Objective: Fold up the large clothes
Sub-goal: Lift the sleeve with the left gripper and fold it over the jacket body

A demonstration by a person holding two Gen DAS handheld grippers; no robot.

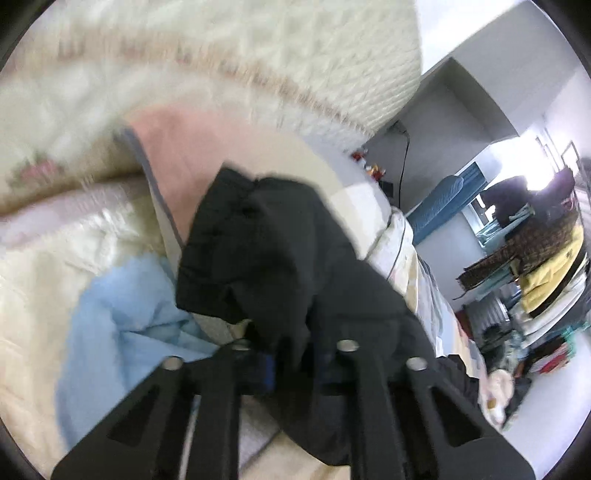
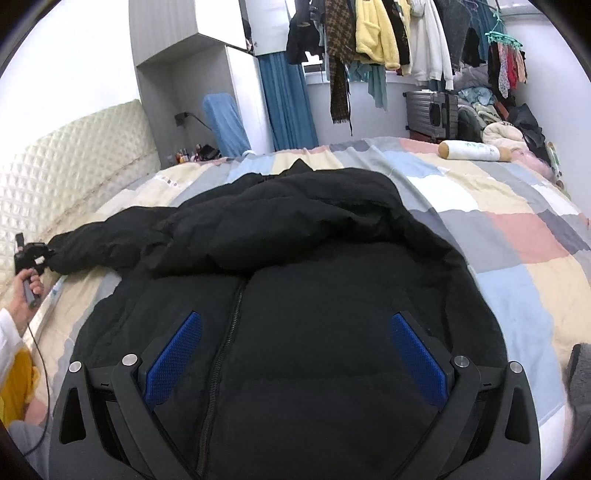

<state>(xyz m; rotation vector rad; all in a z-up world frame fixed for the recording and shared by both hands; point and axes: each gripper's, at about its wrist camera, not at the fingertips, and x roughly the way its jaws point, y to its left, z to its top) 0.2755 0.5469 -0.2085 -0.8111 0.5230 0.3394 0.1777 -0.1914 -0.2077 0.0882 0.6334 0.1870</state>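
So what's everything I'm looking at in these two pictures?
black puffer jacket: one, black, spread on the bed, zip up
patchwork quilt: one, pastel squares, covering the bed
cream quilted headboard: one, cream, at the bed's left
cylindrical bolster pillow: one, white, far edge of the bed
hanging clothes: several, yellow, white, dark, on a rail
grey suitcase: one, grey, under the rail
left gripper: black, jaws closed on the jacket's sleeve end
right gripper: black, blue pads, jaws open over the jacket

The jacket (image 2: 295,258) lies on the bed (image 2: 517,229), its sleeve (image 2: 92,243) stretching left toward the headboard (image 2: 74,166).
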